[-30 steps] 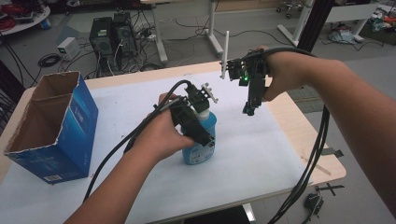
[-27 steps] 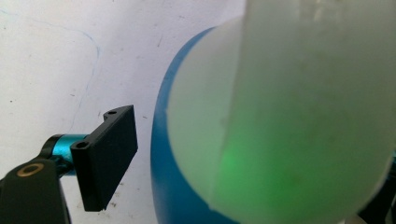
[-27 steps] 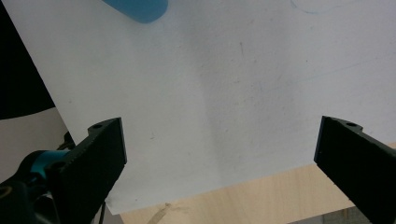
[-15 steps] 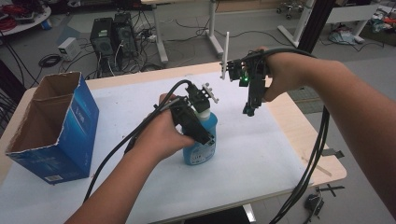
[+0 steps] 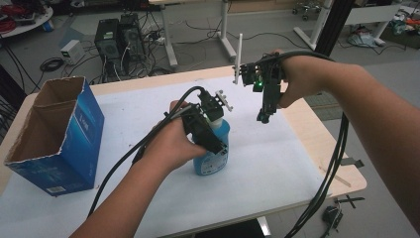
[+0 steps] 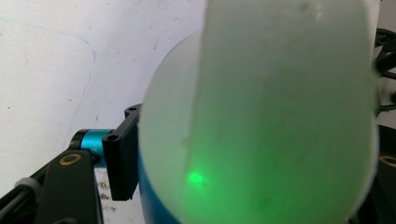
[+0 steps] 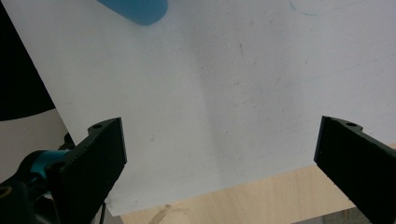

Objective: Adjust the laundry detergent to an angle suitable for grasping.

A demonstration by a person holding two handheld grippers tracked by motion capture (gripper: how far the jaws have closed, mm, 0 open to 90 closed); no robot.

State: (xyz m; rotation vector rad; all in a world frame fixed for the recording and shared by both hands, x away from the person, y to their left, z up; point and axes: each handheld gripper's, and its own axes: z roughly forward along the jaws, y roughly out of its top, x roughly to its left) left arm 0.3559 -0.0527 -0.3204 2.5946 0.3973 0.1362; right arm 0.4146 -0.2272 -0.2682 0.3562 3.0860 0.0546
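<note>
Nothing has moved: your left gripper (image 5: 210, 130) stays clenched on the upright blue plastic bottle (image 5: 214, 157); beside it, your right gripper's (image 5: 264, 118) fingers hang released; the open blue cardboard box (image 5: 74, 144) looks empty.

bottle (image 5: 213, 158): blue | box (image 5: 74, 144): blue, brown inside | sheet (image 5: 277, 163): white

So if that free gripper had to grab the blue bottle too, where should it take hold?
Probably the lower body of the blue bottle, coming in level from the right. The bottle stands upright on the table, the left gripper already clamps its upper part, and the right gripper hangs open on that side.
</note>
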